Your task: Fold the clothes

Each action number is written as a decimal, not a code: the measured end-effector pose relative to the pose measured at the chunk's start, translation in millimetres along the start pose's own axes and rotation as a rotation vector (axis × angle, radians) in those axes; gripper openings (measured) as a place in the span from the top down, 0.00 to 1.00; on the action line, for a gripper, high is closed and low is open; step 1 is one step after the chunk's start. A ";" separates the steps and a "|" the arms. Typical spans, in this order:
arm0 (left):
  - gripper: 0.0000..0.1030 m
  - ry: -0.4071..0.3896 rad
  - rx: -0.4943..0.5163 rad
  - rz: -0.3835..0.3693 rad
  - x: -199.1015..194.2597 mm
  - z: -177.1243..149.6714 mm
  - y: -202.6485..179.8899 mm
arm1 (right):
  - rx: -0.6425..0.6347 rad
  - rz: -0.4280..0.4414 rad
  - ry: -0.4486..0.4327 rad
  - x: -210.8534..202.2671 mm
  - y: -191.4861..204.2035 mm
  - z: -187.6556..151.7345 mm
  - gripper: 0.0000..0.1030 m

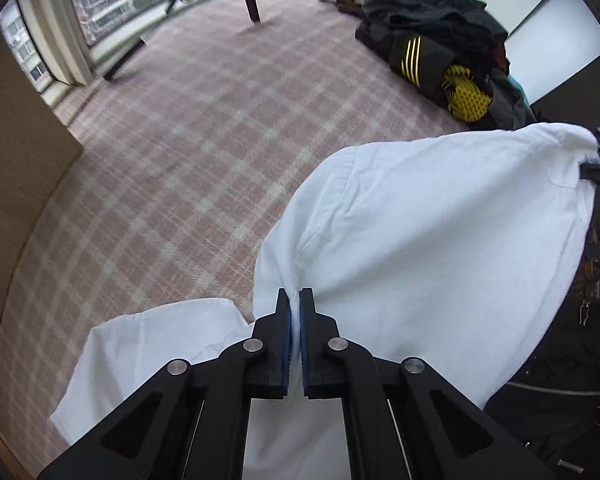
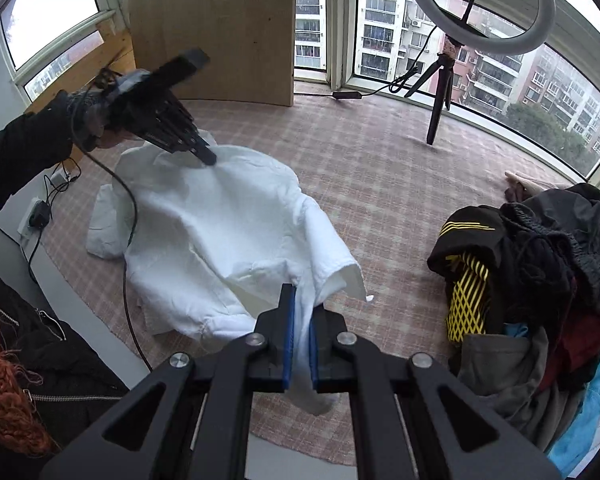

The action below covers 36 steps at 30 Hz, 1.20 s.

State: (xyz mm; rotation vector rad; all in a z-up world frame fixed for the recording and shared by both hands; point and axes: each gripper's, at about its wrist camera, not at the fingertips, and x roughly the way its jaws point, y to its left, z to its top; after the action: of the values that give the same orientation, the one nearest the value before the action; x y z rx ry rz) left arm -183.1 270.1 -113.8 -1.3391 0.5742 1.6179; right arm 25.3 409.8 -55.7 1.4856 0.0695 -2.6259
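A white short-sleeved shirt (image 2: 220,232) hangs stretched between my two grippers above the pink checked cloth (image 2: 360,168) on the table. My left gripper (image 1: 295,300) is shut on a pinch of the white shirt (image 1: 420,240) near one shoulder; in the right wrist view the left gripper (image 2: 208,158) shows at the shirt's far end, held by a hand in a dark sleeve. My right gripper (image 2: 303,304) is shut on the shirt's near edge, close to a sleeve. In the left wrist view the right gripper (image 1: 598,164) grips the shirt at the right edge.
A heap of dark clothes (image 2: 540,264), with yellow stripes and a yellow net pattern, lies on the right of the table. A ring light on a tripod (image 2: 440,96) stands near the windows. A cardboard panel (image 2: 212,32) stands at the back. A black cable (image 2: 130,220) crosses the shirt.
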 end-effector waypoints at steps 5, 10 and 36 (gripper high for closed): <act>0.97 -0.209 -0.096 0.114 -89.2 -66.1 -21.8 | -0.009 -0.015 -0.025 -6.7 0.4 25.8 0.94; 0.87 -0.155 -0.213 -0.047 -48.3 -152.0 -65.6 | -0.064 -0.029 0.003 7.7 13.9 30.7 0.94; 0.40 -0.001 0.099 -0.182 -32.7 -44.4 2.9 | -0.048 -0.044 0.056 20.0 25.5 17.7 0.94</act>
State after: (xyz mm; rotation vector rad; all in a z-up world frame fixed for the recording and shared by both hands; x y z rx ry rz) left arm -164.1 221.0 -97.0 -1.2789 0.5097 1.4248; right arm 3.3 381.0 -63.2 1.5594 0.1714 -2.5965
